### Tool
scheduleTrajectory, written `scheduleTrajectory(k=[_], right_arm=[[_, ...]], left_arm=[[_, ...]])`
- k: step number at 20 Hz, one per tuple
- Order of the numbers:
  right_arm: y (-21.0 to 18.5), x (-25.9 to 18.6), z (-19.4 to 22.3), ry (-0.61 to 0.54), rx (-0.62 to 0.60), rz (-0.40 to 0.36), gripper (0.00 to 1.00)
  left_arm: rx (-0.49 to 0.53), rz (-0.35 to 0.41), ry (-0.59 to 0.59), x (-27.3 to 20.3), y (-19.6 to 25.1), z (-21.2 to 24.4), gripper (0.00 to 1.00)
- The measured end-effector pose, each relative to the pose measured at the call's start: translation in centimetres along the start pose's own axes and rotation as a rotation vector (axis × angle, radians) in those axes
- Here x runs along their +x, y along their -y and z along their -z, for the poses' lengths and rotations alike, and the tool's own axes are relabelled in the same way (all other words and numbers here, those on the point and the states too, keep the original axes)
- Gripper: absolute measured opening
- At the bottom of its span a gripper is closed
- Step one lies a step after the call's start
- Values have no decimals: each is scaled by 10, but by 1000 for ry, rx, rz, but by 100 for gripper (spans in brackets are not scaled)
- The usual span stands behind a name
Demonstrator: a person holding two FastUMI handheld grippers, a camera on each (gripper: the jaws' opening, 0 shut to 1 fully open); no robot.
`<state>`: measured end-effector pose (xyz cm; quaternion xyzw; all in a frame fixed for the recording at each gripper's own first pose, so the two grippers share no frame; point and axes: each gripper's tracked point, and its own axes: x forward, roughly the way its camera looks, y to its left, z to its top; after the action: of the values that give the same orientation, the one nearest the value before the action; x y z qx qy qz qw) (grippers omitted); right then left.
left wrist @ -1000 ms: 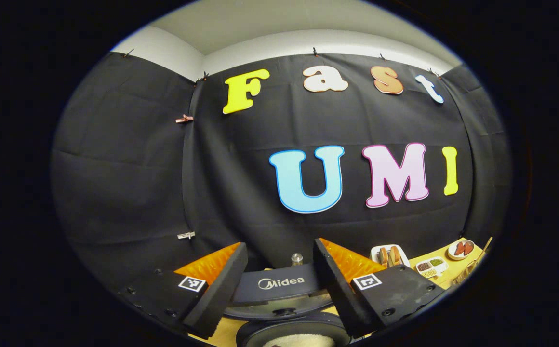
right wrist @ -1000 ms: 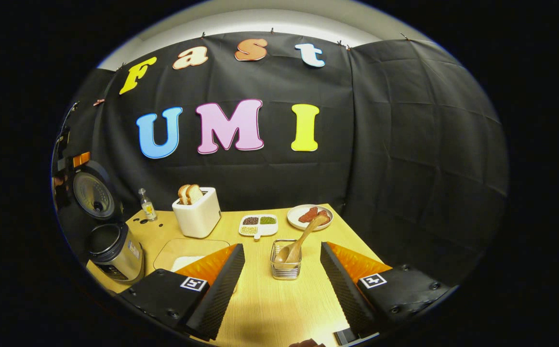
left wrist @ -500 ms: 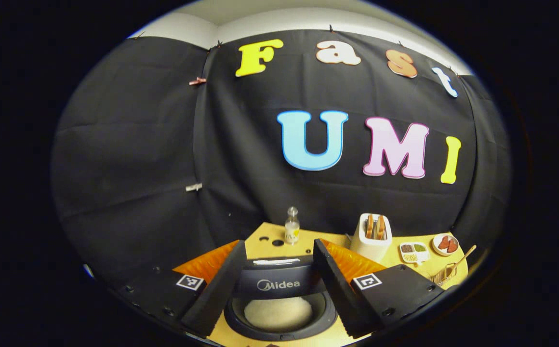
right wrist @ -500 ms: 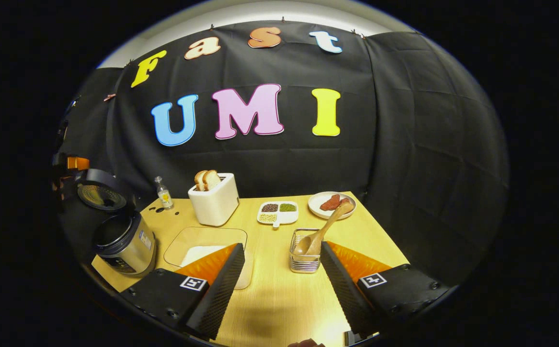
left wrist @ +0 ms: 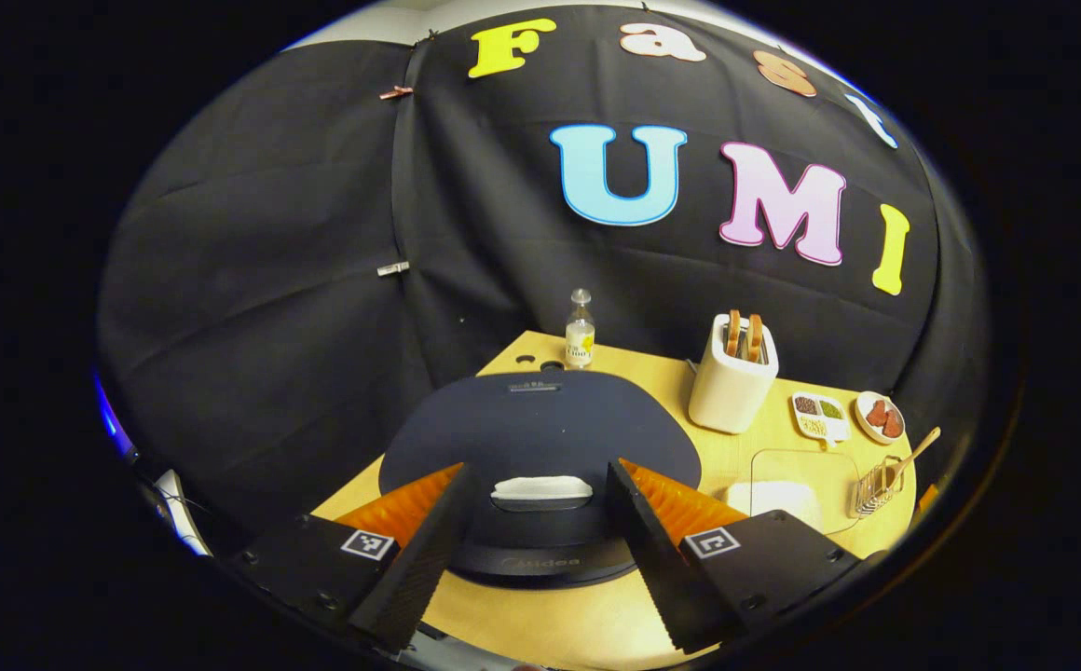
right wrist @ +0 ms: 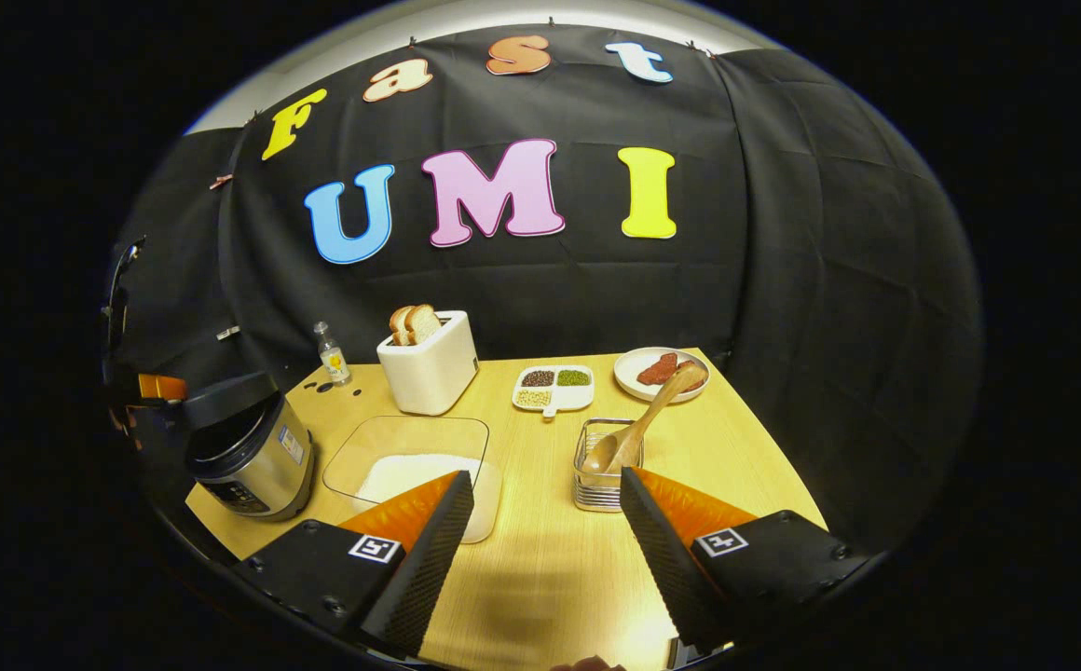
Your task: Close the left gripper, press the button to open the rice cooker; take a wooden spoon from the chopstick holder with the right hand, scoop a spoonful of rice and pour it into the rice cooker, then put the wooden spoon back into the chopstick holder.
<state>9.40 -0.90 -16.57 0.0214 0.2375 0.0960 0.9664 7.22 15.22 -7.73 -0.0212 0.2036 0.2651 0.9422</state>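
The rice cooker (left wrist: 540,550) sits just ahead of my left gripper (left wrist: 536,559), whose fingers stand open on either side of its front. Its dark lid (left wrist: 540,429) lies down over the pot, with the white button (left wrist: 540,487) between my fingers. In the right gripper view the cooker (right wrist: 256,461) stands at the table's left edge, its lid (right wrist: 228,399) low and slightly tilted. My right gripper (right wrist: 540,568) is open and holds nothing, above the table's front. Wooden spoons (right wrist: 652,410) lean in the wire chopstick holder (right wrist: 601,489) just beyond its right finger. Rice fills a glass tray (right wrist: 391,447).
A white toaster (right wrist: 429,373) with bread, a small bottle (right wrist: 330,354), a divided dish of beans (right wrist: 554,387) and a plate of sausage (right wrist: 657,371) stand along the back of the wooden table (right wrist: 540,559). Black cloth walls close in behind and to the right.
The cooker lid has swung down from upright to lie over the pot, hiding the rice inside. The left gripper has tilted down over it. The right gripper has drawn back slightly from the holder.
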Motion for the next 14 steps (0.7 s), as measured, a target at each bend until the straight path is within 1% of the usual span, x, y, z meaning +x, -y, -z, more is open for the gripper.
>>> scheduleTrajectory(k=[6, 7, 8, 9, 11, 14], right_arm=[[11, 5, 0, -9, 9, -4, 99], [11, 6, 2, -16, 10, -8, 99], [12, 7, 3, -21, 10, -13, 99], [14, 7, 3, -23, 6, -16, 99], [17, 9, 4, -22, -5, -24, 99], [23, 13, 7, -33, -10, -44, 99]], left_arm=[[11, -5, -75, 11, 2, 41, 98], [20, -8, -38, 12, 3, 36, 98], [28, -14, -51, 11, 3, 41, 98], [33, -14, -36, 11, 2, 38, 98], [11, -17, -32, 12, 3, 39, 99], [21, -14, -38, 15, 4, 48, 100]])
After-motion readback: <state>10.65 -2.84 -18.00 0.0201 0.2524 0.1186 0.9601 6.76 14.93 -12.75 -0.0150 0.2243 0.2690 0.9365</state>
